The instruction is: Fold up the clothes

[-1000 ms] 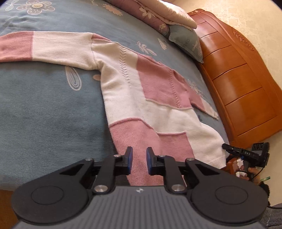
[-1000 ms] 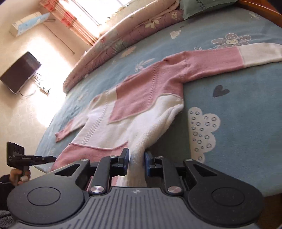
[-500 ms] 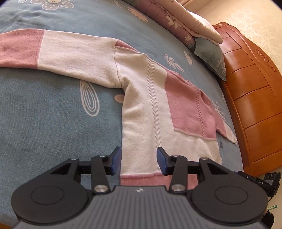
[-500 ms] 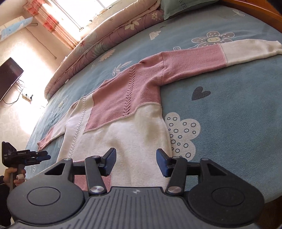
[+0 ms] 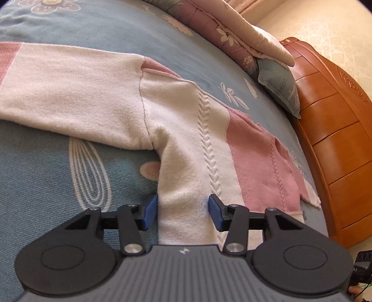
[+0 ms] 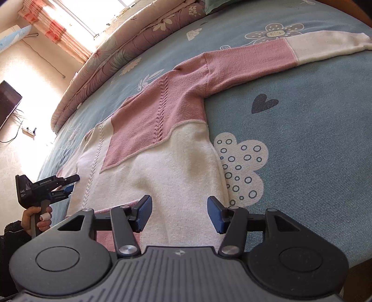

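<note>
A pink and cream patchwork sweater (image 5: 186, 130) lies flat on the blue bedspread, both sleeves spread out sideways. My left gripper (image 5: 182, 210) is open, low over the sweater's left side below the armpit, its blue pads either side of the cream edge. The same sweater (image 6: 162, 148) fills the right wrist view. My right gripper (image 6: 179, 211) is open above the cream lower right part, near the side seam. The left gripper (image 6: 67, 183), held by a hand (image 6: 37, 219), shows at the sweater's far side.
The blue bedspread (image 6: 302, 139) carries flower and heart prints. A rolled quilt (image 5: 232, 34) and a grey pillow (image 5: 279, 86) lie at the bed's head. A wooden bed frame (image 5: 337, 139) borders one side. A wall TV (image 6: 7, 102) and curtained window (image 6: 76, 21) are behind.
Both grippers went from nearly shut at the hem to open and moved forward along the sweater's body. The sweater now lies flatter, its sides straightened.
</note>
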`<state>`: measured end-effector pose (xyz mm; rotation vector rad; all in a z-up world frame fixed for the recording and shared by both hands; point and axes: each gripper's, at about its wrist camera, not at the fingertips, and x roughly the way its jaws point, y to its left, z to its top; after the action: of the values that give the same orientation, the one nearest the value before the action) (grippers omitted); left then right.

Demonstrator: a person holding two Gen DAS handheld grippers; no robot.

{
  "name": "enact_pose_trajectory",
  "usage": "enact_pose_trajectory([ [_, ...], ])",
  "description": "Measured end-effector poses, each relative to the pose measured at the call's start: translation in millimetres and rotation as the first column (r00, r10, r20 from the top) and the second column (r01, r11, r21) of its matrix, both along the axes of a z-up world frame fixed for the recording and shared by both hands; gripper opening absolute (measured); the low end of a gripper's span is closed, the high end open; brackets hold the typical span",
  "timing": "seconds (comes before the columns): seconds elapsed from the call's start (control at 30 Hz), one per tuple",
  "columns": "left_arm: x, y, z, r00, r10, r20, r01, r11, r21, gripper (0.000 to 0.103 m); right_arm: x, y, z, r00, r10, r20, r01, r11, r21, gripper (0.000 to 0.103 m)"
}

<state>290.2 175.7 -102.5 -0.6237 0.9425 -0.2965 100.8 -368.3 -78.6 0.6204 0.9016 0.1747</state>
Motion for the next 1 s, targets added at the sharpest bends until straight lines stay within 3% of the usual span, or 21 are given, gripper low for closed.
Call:
enact_pose_trajectory([
  [0.07, -0.1, -1.1, 6.6, 1.0, 0.001, 0.02, -0.002, 0.999, 0.038, 0.025, 0.7, 0.1, -4.0, 1.0, -0.009, -0.009, 0.009, 1.0, 0.002, 0.058],
  [0.1, -0.2, -1.6, 9.9, 1.0, 0.002, 0.03, -0.003, 0.998, 0.057, 0.008, 1.0, 0.1, -6.0, 1.0, -0.013, -0.013, 0.013, 1.0, 0.003, 0.058],
  [0.17, -0.3, -2.7, 16.4, 0.999, 0.002, 0.05, -0.007, 0.995, 0.095, 0.008, 1.8, 2.5, -5.1, 1.0, -0.014, -0.006, 0.015, 1.0, 0.008, 0.058],
  [0.2, -0.4, -3.2, 19.7, 0.998, 0.002, 0.06, -0.008, 0.993, 0.114, 0.002, 2.0, 3.2, -4.1, 1.0, -0.012, -0.003, 0.012, 1.0, 0.007, 0.058],
  [0.37, -4.8, 9.5, 40.5, 0.998, -0.026, 0.064, 0.016, 0.987, 0.159, 0.003, 2.7, 7.8, 0.9, 1.0, 0.005, 0.009, -0.005, 1.0, -0.005, 0.062],
  [0.43, -15.2, 0.6, 41.2, 0.994, -0.095, 0.047, 0.086, 0.981, 0.176, 0.013, 2.9, 12.4, 2.2, 1.0, 0.022, 0.019, -0.022, 1.0, 0.002, 0.062],
  [0.57, -38.8, -7.8, 21.8, 0.99, -0.137, -0.044, 0.142, 0.979, 0.15, 0.017, 5.1, 26.0, 4.0, 0.998, 0.055, 0.034, -0.055, 0.998, 0.008, 0.063],
  [0.63, -50.9, -7.4, 11.3, 0.987, -0.141, -0.075, 0.149, 0.981, 0.122, 0.029, 4.8, 31.3, 5.9, 0.996, 0.07, 0.046, -0.07, 0.997, 0.008, 0.063],
  [0.77, -68.1, -15.3, 6.7, 0.987, -0.153, -0.039, 0.158, 0.973, 0.169, 0.036, 2.5, 34.5, 8.0, 0.995, 0.077, 0.061, -0.078, 0.997, 0.009, 0.065],
  [0.87, -74.9, -31.6, 8.3, 0.986, -0.167, -0.01, 0.164, 0.952, 0.26, 0.036, 1.5, 35.1, 7.5, 0.996, 0.069, 0.061, -0.069, 0.998, 0.005, 0.065],
  [0.97, -82.1, -57.2, 11.8, 0.98, -0.2, 0.016, 0.177, 0.896, 0.407, 0.036, -1.4, 36.9, 7.2, 0.996, 0.064, 0.065, -0.065, 0.998, 0.01, 0.066],
  [1.0, -82.8, -57.2, 13.9, 0.979, -0.202, 0.019, 0.177, 0.895, 0.409, 0.036, -2.8, 37.8, 7.2, 0.996, 0.062, 0.067, -0.063, 0.998, 0.012, 0.066],
])
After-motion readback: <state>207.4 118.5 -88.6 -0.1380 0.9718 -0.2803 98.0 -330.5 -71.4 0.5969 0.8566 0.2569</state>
